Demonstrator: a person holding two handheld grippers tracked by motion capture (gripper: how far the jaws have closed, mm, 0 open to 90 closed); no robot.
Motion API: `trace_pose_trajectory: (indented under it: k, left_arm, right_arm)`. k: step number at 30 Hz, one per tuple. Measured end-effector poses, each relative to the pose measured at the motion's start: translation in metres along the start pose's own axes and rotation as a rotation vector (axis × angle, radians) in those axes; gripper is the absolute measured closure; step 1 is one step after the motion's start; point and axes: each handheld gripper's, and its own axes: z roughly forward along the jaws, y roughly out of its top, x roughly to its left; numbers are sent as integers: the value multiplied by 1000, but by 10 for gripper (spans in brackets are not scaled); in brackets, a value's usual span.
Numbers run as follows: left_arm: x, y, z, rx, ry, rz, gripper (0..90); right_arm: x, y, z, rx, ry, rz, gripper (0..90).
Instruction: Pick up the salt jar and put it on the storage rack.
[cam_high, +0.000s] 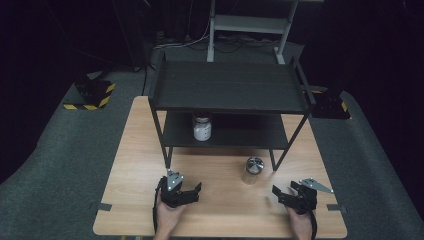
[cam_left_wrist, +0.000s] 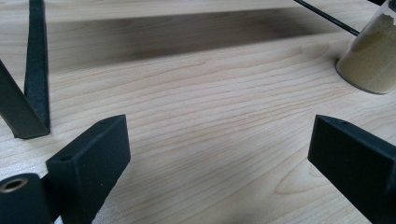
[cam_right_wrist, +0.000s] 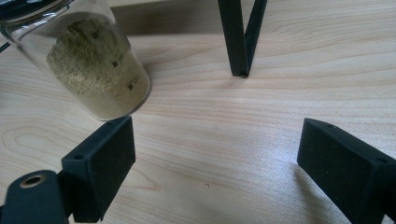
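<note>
A glass jar of tan powder with a silver lid (cam_high: 253, 170) stands on the wooden table (cam_high: 130, 150) in front of the black shelf rack (cam_high: 230, 87). The jar (cam_right_wrist: 100, 70) sits just beyond my right gripper's left jaw; the same jar (cam_left_wrist: 371, 56) is at the upper right of the left gripper view. A white jar (cam_high: 202, 127) stands on the rack's lower shelf. My left gripper (cam_high: 186, 192) rests open near the rack's front left leg (cam_left_wrist: 32, 79). My right gripper (cam_high: 286, 192) is open, right of the jar, with nothing between its jaws.
The rack's front right leg (cam_right_wrist: 240, 37) stands just ahead of my right gripper. Grey carpet surrounds the table, with yellow-black striped bases (cam_high: 92, 95) at the left and a metal frame (cam_high: 247, 25) behind.
</note>
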Motion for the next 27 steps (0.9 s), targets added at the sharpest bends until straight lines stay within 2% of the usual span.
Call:
trace_pose_trajectory:
  k: [3, 7, 9, 11, 14, 19, 21, 27]
  left_arm:
    - [0, 1, 1, 5, 1, -7, 63]
    - [4, 5, 3, 33, -8, -52, 83]
    - [5, 5, 3, 34, -9, -61, 87]
    - [7, 0, 0, 8, -14, -88, 97]
    - [8, -3, -1, -9, -14, -108, 97]
    - [11, -3, -1, -7, -12, -144, 94]
    - [14, -5, -2, -14, -14, -175, 93]
    - [16, -5, -2, -15, -11, -196, 92]
  right_arm:
    - [0, 0, 0, 1, 2, 0, 111]
    - [0, 0, 1, 0, 2, 2, 115]
    - [-1, 0, 1, -2, 3, 5, 115]
    - [0, 0, 0, -4, 2, 5, 114]
    - [0, 0, 0, -4, 0, 4, 114]
    - [0, 0, 1, -3, -2, 2, 115]
    - [0, 1, 1, 3, -2, 3, 115]
    - [1, 1, 1, 3, -4, 0, 114]
